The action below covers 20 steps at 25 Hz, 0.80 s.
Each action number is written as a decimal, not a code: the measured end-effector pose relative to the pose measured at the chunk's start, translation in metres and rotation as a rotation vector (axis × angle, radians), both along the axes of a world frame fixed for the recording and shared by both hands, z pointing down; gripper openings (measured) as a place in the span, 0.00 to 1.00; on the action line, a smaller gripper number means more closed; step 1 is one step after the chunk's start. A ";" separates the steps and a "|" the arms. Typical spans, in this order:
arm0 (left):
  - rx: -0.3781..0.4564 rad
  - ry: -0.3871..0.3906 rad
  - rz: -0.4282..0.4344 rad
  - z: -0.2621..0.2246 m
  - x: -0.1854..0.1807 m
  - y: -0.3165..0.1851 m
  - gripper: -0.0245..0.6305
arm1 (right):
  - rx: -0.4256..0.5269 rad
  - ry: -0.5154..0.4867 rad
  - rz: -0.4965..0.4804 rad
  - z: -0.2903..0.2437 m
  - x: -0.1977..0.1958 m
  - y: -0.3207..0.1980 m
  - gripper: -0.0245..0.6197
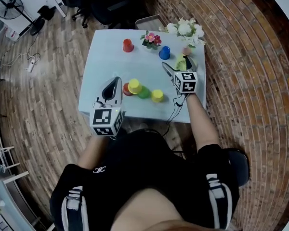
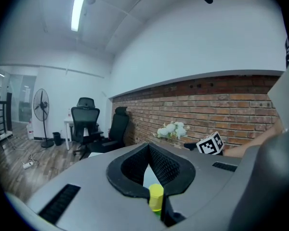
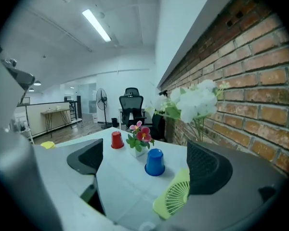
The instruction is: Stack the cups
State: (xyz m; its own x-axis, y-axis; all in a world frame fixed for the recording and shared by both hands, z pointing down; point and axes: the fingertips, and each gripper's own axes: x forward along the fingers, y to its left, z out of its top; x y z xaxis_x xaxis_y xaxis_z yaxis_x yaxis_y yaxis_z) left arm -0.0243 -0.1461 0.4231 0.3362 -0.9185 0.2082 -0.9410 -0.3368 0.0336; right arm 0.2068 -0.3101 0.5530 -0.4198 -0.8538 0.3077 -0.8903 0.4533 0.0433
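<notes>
Left gripper (image 1: 117, 81): we read fingers pressed together, holding nothing | right gripper (image 1: 178, 65): fingers spread wide, empty | desk (image 1: 103, 61): yellow cup (image 1: 134, 86), green cup (image 1: 144, 93) clustered centre frame; blue cup (image 1: 164, 52), red cup (image 1: 128, 45) above.

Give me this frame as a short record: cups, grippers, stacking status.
far cups: red cup, blue cup
near cups: yellow cup, green cup, second yellow cup, second red cup
left hand-held gripper: jaws together, empty, beside near cups
right hand-held gripper: jaws apart, empty, facing blue cup
stacking: cannot tell
other: flower pot, green fan
</notes>
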 end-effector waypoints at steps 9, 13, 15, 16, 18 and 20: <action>-0.038 -0.030 -0.073 0.010 -0.008 0.007 0.04 | -0.208 -0.018 0.025 0.061 -0.016 -0.043 0.84; -0.061 -0.036 -0.100 0.016 -0.020 0.007 0.04 | -0.327 -0.014 0.098 0.087 -0.013 -0.060 0.75; -0.073 -0.034 -0.110 0.020 -0.026 0.005 0.04 | -0.369 -0.032 0.133 0.095 -0.013 -0.070 0.74; -0.079 -0.033 -0.113 0.022 -0.029 0.004 0.04 | -0.381 -0.033 0.144 0.099 -0.014 -0.075 0.74; -0.091 -0.032 -0.114 0.027 -0.033 0.002 0.04 | -0.395 -0.016 0.155 0.107 -0.015 -0.082 0.74; -0.104 -0.030 -0.114 0.033 -0.037 -0.001 0.04 | -0.404 0.002 0.162 0.114 -0.017 -0.089 0.74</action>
State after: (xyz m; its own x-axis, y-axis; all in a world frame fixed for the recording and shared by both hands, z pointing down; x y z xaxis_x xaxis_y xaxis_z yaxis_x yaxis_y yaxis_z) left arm -0.0613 -0.1474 0.4558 0.2234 -0.9232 0.3126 -0.9740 -0.2241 0.0341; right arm 0.1901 -0.3991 0.6674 -0.2896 -0.7192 0.6316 -0.9514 0.2888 -0.1074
